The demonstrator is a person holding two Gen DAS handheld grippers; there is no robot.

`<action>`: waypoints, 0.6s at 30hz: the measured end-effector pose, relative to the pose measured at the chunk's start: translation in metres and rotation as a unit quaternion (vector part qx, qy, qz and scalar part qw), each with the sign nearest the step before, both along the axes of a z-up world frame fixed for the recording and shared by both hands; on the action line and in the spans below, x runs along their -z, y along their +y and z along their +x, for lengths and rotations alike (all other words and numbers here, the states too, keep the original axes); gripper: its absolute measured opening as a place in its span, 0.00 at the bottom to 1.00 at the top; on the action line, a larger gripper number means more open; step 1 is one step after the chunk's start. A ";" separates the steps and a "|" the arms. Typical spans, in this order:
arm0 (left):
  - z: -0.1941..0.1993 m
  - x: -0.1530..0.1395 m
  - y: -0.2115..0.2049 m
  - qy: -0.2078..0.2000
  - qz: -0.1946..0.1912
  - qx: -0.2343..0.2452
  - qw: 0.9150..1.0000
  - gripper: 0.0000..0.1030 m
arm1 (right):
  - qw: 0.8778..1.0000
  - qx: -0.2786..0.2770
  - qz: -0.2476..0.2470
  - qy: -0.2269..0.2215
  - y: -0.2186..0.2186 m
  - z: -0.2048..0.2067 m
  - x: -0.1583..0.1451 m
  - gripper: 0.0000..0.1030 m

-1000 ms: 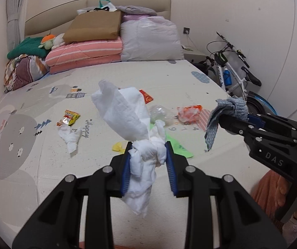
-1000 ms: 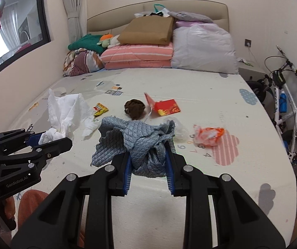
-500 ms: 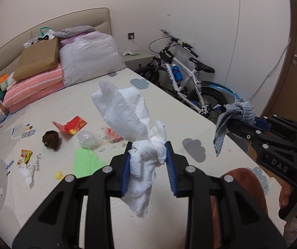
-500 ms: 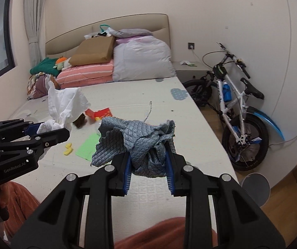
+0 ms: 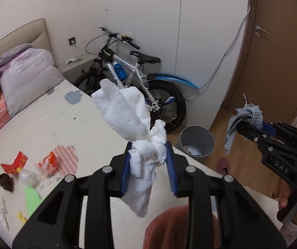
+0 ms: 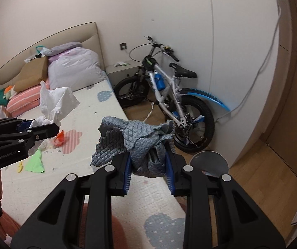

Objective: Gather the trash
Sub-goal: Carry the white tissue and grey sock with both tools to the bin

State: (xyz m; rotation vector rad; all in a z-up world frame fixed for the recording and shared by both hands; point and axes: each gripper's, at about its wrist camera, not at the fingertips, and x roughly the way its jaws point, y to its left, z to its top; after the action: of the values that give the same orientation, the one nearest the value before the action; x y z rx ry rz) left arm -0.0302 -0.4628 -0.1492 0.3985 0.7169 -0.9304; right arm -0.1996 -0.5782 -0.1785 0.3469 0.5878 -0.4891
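Observation:
My left gripper (image 5: 148,157) is shut on a crumpled white tissue (image 5: 125,112), held up above the bed's right edge. My right gripper (image 6: 148,161) is shut on a grey-blue quilted cloth (image 6: 136,139); it also shows in the left wrist view (image 5: 244,120), out over the wooden floor. A grey trash bin (image 5: 197,141) stands on the floor by the bed, with some waste inside; in the right wrist view its rim (image 6: 209,161) peeks out behind my fingers. The left gripper (image 6: 44,127) with the tissue shows at the left of the right wrist view.
More trash lies on the bed mat (image 5: 65,128): a red packet (image 5: 15,161), an orange wrapper (image 5: 47,161), a clear plastic wad (image 5: 29,177), a brown lump (image 5: 6,182), green paper (image 5: 32,199). A bicycle (image 5: 136,83) leans on the wall. A slipper (image 5: 223,165) lies beside the bin.
Both grippers have swung right, from facing the bed's trash toward the bicycle, the floor and the bin. Each still holds its item.

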 end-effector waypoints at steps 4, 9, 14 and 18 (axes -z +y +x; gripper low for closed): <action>0.004 0.016 -0.047 0.007 0.008 0.032 0.999 0.30 | 0.998 0.053 0.010 0.014 -0.043 -0.009 0.021 0.26; 0.016 0.037 -0.100 0.020 0.013 0.064 0.998 0.30 | 0.994 0.100 0.027 0.027 -0.092 -0.008 0.048 0.26; 0.033 0.064 -0.149 0.026 0.021 0.087 0.996 0.30 | 0.989 0.137 0.028 0.038 -0.130 0.001 0.073 0.26; 0.046 0.090 -0.188 0.034 0.025 0.098 0.994 0.30 | 0.984 0.164 0.040 0.049 -0.160 0.010 0.101 0.26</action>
State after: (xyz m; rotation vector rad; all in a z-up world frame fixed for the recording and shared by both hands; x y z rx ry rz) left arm 0.0155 -0.6504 -0.2388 0.4897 0.7749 -1.1163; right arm -0.1900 -0.7386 -0.2791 0.5031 0.6495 -0.8048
